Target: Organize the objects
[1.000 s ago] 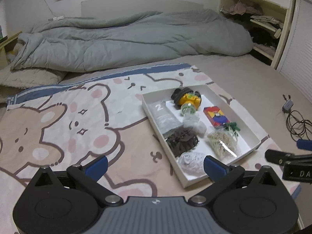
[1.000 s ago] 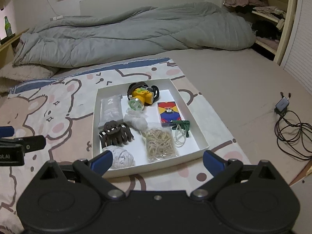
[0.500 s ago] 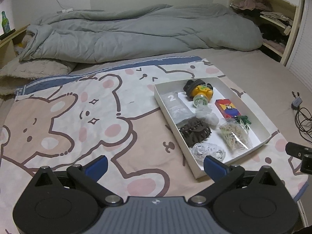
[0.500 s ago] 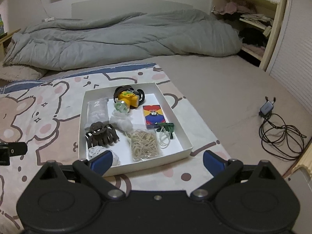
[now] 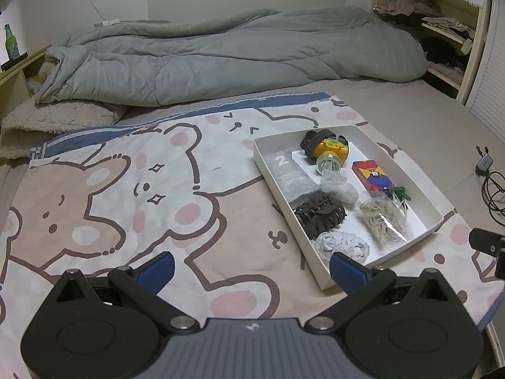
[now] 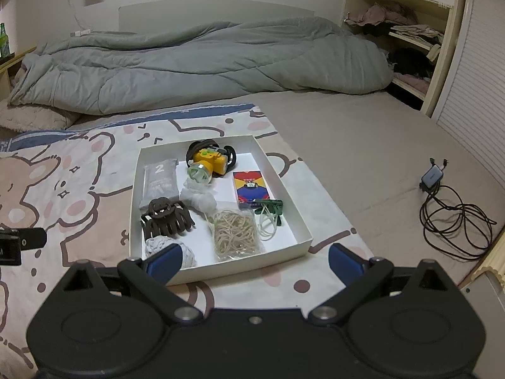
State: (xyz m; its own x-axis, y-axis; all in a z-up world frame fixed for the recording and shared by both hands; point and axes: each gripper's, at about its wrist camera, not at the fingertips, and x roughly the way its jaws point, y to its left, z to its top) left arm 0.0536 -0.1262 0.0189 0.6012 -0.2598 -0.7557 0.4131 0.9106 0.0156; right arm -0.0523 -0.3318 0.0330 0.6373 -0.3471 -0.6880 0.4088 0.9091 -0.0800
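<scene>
White tray (image 6: 285,194) on bear-print blanket (image 5: 126,189), long axis running away from cameras, skewed right in left view. Right gripper (image 6: 254,260) wide open, empty; its left fingertip (image 6: 164,260) covers part of grey crumpled ball (image 6: 157,244). Left gripper (image 5: 251,268) wide open, empty, over blanket left of tray. Yellow headlamp (image 6: 208,161) lens faces near end. Rubber-band bag (image 6: 235,233) glare-blurred. Green clip (image 6: 270,205) hard to resolve. Hair claw (image 6: 165,218) teeth toward camera.

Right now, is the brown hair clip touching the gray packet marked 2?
Touching. In the right wrist view the hair clip overlaps the near end of the gray packet, with no white tray floor between.
</scene>
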